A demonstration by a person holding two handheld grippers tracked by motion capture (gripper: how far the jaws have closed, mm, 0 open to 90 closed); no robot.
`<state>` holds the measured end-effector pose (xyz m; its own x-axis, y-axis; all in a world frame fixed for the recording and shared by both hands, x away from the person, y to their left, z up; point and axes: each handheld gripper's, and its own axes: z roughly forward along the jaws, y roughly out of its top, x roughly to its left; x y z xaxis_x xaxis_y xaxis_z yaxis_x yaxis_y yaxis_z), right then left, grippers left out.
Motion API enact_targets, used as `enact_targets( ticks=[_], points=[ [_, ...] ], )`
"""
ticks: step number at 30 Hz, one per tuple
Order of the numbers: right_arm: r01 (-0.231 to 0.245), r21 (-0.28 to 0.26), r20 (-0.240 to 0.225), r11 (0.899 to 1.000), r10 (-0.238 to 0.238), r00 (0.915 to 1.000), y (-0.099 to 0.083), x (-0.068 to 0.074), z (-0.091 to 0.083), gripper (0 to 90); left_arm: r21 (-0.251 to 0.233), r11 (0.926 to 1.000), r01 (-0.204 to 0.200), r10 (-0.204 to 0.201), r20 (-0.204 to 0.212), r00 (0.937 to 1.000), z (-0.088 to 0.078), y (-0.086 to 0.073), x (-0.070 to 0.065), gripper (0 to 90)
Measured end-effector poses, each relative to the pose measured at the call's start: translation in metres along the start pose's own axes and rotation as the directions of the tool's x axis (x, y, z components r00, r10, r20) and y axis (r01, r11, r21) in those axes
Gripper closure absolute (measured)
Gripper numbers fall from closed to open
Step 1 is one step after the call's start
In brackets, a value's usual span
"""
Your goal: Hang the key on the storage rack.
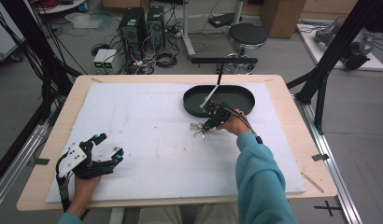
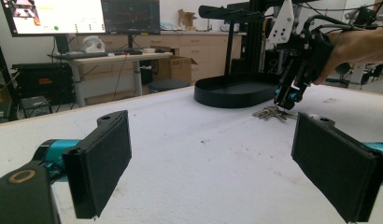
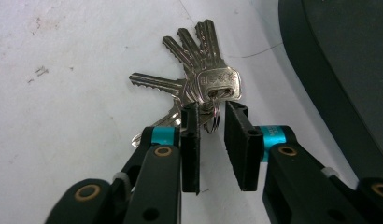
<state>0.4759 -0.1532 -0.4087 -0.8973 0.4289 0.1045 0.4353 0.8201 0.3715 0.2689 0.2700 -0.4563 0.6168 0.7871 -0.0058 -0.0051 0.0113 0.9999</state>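
A bunch of silver keys on a ring lies on the white foam board, just in front of an oval black tray. My right gripper points down at the bunch. In the right gripper view its jaws stand a narrow gap apart on either side of the key ring, with the keys fanned out flat beyond the right gripper. My left gripper rests near the board's front left corner, wide open and holding nothing. The left gripper view shows its pads far apart, and the keys beyond.
The black tray is shallow and holds nothing visible; its rim sits close to the right of the keys. The board lies on a wooden table. Stool, computers and cables stand on the floor beyond.
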Motion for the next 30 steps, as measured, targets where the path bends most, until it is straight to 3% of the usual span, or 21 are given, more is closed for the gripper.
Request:
enact_targets(
  ticks=[13, 30],
  points=[
    [0.005, -0.011, -0.016, 1.0, -0.005, 0.9999, -0.0001, -0.0023, -0.0003, 86.4, 0.0, 1.0, 0.0, 0.0, 0.001, 1.0, 0.0, 0.0, 0.0, 12.5],
    [-0.024, -0.015, -0.039, 1.0, 0.023, 0.999, -0.0012, -0.0051, -0.0002, 88.8, 0.0, 1.0, 0.0, 0.0, 0.001, 1.0, 0.0, 0.0, -0.0001, 12.5]
  ],
)
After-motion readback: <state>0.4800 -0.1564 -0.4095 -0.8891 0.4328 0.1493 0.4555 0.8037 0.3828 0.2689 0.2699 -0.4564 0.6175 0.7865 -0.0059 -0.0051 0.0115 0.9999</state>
